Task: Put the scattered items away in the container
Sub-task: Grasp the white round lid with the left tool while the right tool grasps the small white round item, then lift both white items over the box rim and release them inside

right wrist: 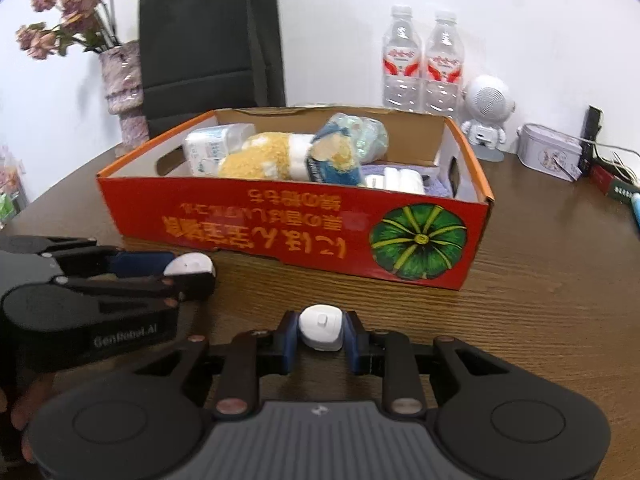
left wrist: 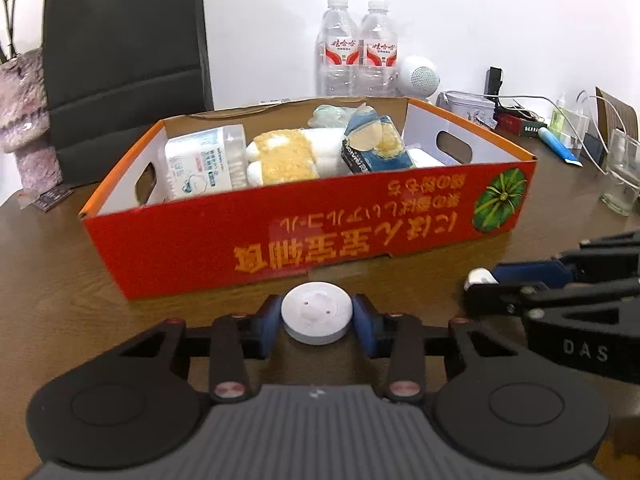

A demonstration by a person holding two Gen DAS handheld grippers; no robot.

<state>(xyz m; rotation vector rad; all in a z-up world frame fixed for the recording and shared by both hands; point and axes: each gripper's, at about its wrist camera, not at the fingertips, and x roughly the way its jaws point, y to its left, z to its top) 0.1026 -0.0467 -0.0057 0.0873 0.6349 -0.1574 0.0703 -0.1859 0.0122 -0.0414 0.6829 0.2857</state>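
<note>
A red cardboard box stands on the brown table, also in the right wrist view. It holds a tissue pack, a yellow plush toy, a blue packet and other items. My left gripper is shut on a round white disc, just in front of the box's near wall. My right gripper is shut on a small white tag-like object, in front of the box. Each gripper shows in the other's view, the right one and the left one.
Behind the box stand two water bottles, a black bag, a white astronaut speaker and a flower vase. A tin, cables and a glass crowd the right side.
</note>
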